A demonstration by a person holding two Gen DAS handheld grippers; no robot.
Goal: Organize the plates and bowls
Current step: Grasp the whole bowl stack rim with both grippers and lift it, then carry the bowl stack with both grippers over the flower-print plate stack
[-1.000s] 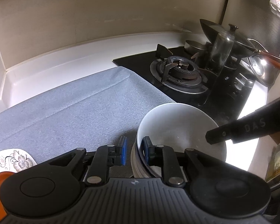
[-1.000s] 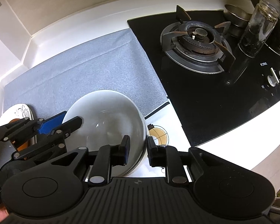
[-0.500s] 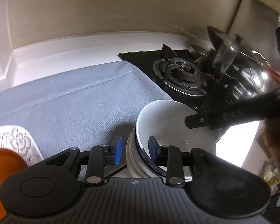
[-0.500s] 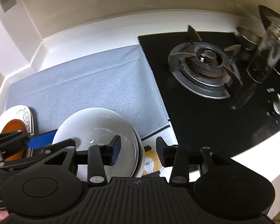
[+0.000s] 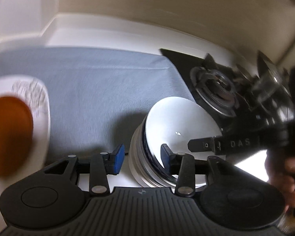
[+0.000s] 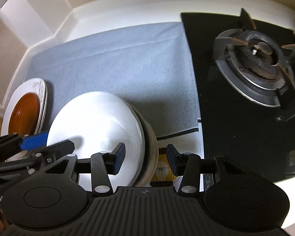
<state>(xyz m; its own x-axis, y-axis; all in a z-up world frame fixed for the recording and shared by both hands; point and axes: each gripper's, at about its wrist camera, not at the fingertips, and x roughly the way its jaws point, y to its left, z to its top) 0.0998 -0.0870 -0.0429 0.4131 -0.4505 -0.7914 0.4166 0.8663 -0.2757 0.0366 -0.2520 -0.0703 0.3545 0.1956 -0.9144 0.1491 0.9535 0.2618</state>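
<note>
white bowl stack [image 6: 100,129] at my 6: l gripper [image 5: 142,160] opening, r gripper [image 6: 145,160] open, both straddling rims, so a snag could tip it.

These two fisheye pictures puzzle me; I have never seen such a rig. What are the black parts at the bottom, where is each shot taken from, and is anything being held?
There is no robot here: a person holds a two-finger gripper in each hand, and a camera on each looks forward along its fingers. The black shape at the bottom of each picture is that gripper's own body.

The left view shows the left gripper, its jaws opening astride the near rim of the stack of bowls, pads off it. The right gripper straddles the opposite rim, also not pressing. So nothing is held.

The bowls stand at the edge of a grey mat on a white counter. To the left lies an orange plate on white plates; to the right is a gas stove.
</note>
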